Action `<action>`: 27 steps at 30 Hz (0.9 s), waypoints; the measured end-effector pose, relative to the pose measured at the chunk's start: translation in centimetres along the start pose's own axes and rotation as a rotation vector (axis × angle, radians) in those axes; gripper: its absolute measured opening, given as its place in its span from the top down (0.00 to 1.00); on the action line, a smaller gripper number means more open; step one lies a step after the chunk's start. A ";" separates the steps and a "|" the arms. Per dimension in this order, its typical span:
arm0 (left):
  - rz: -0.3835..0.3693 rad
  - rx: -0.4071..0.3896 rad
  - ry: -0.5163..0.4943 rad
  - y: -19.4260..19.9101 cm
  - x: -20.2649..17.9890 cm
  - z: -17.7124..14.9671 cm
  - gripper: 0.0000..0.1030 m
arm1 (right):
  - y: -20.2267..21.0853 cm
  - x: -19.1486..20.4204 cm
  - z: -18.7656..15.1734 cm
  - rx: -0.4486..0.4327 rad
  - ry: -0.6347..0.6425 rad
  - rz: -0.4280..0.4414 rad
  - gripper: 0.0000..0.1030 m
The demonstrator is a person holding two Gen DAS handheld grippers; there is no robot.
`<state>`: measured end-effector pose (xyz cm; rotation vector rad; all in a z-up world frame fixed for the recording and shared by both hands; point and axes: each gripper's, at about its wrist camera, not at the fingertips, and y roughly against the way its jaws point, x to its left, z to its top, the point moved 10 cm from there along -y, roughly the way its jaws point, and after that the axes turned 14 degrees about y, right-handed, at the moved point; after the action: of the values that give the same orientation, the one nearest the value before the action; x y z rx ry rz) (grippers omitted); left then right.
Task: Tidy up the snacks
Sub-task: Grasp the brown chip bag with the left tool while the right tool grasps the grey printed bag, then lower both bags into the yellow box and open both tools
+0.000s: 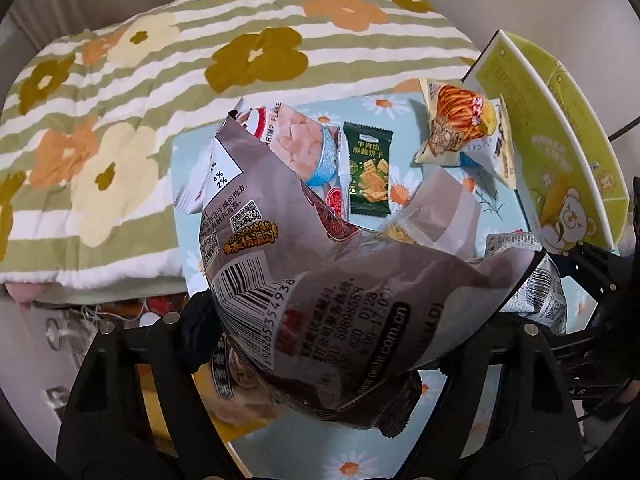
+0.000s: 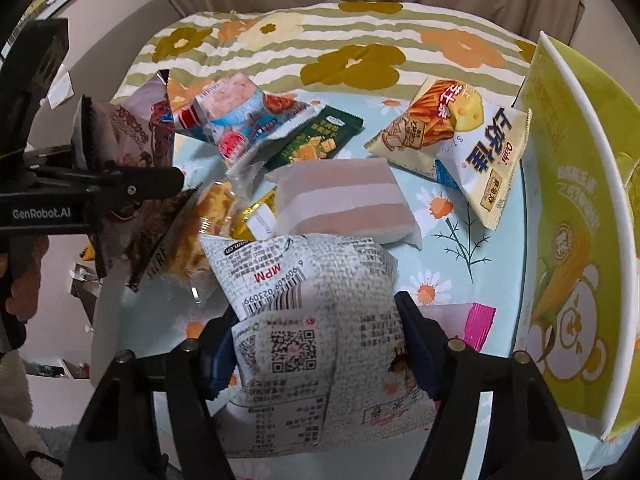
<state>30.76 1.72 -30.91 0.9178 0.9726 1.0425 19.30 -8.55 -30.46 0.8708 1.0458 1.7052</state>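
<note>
left gripper point(image 1: 320, 360) clamps grey bag point(image 1: 320, 280), right gripper point(image 2: 320, 344) clamps white bag point(image 2: 316, 320), jaws half-closed, probably bound for yellow box point(image 2: 580, 260) far right.

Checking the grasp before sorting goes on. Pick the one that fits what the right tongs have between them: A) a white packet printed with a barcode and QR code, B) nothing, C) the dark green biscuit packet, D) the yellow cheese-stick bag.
A: in the right wrist view the right tongs pinch the white packet from both sides, barcode and QR code facing the camera.

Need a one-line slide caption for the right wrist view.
Right gripper clamps a white snack bag above the floral table, beside the yellow-green box.
</note>
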 end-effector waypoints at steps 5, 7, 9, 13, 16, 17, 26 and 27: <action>-0.015 -0.041 -0.003 2.2 -0.9 0.2 0.24 | 2.4 0.2 0.6 -0.060 -0.024 0.013 0.36; -0.027 -0.058 -0.001 3.2 -1.3 0.4 0.24 | 3.8 0.1 1.0 -0.088 -0.035 0.014 0.36; -0.052 -0.080 0.000 4.4 -2.0 0.9 0.24 | 5.4 -0.3 1.5 -0.122 -0.045 0.008 0.36; -0.089 -0.122 -0.009 6.6 -3.5 2.1 0.24 | 8.6 -1.1 2.9 -0.186 -0.060 -0.012 0.36; -0.111 -0.158 -0.016 8.4 -5.2 3.3 0.24 | 11.2 -2.5 4.0 -0.238 -0.064 -0.028 0.36; -0.117 -0.167 -0.019 8.9 -5.9 3.6 0.24 | 12.1 -3.1 4.4 -0.254 -0.064 -0.035 0.36; -0.154 -0.247 -0.036 10.6 -14.7 7.7 0.24 | 18.3 -11.2 6.0 -0.356 -0.046 -0.116 0.36; -0.159 -0.251 -0.034 10.5 -15.9 8.1 0.24 | 18.9 -12.4 5.9 -0.361 -0.046 -0.120 0.36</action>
<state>32.39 -12.04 -15.57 0.6396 0.8497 0.9847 22.11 -22.65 -12.11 0.5992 0.7129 1.6942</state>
